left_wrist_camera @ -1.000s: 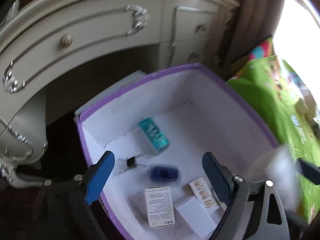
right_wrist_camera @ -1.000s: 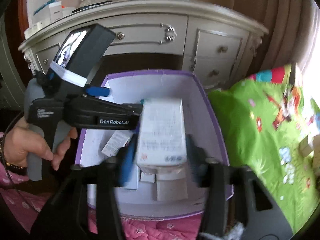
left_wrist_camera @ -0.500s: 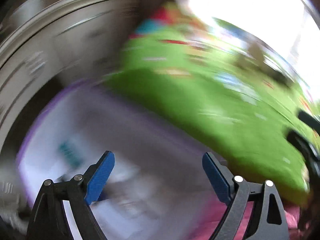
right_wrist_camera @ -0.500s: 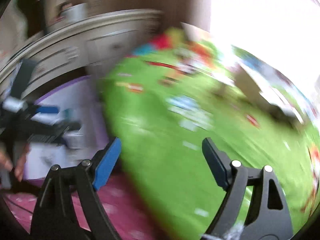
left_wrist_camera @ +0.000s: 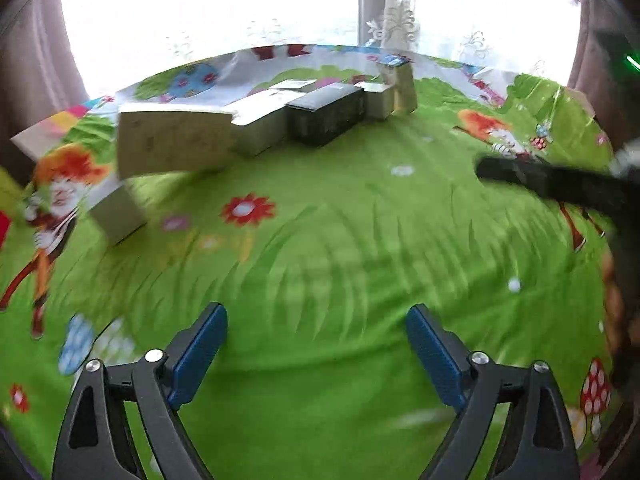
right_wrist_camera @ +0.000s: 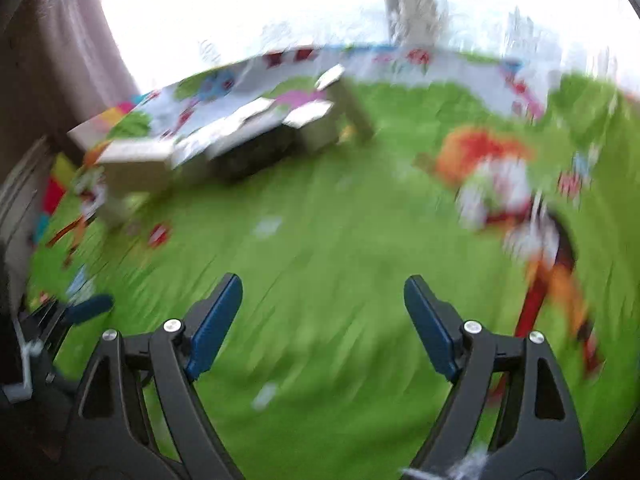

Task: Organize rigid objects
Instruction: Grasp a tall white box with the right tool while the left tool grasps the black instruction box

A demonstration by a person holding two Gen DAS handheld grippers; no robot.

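A row of cartons lies at the far side of the green cartoon-print mat (left_wrist_camera: 340, 248): a beige box (left_wrist_camera: 172, 140), a white box (left_wrist_camera: 260, 120), a dark box (left_wrist_camera: 326, 114) and an upright tan box (left_wrist_camera: 404, 84). A small white box (left_wrist_camera: 116, 212) lies apart at the left. My left gripper (left_wrist_camera: 316, 320) hovers over bare mat, well short of them; its jaws are opening with nothing between them. My right gripper (right_wrist_camera: 324, 284) is open and empty over the mat. In its blurred view the beige box (right_wrist_camera: 132, 164) and the dark box (right_wrist_camera: 256, 156) show at upper left.
A bright window with lace and brown curtains (left_wrist_camera: 24, 60) lies behind the mat. A black finger (left_wrist_camera: 560, 184) of the other gripper crosses the right side of the left wrist view. The mat's near half holds only printed flowers and figures.
Both views swung away from the purple-rimmed white bin by the dresser onto the green mat. The white carton between the right jaws a second ago is gone, and they stand wider.
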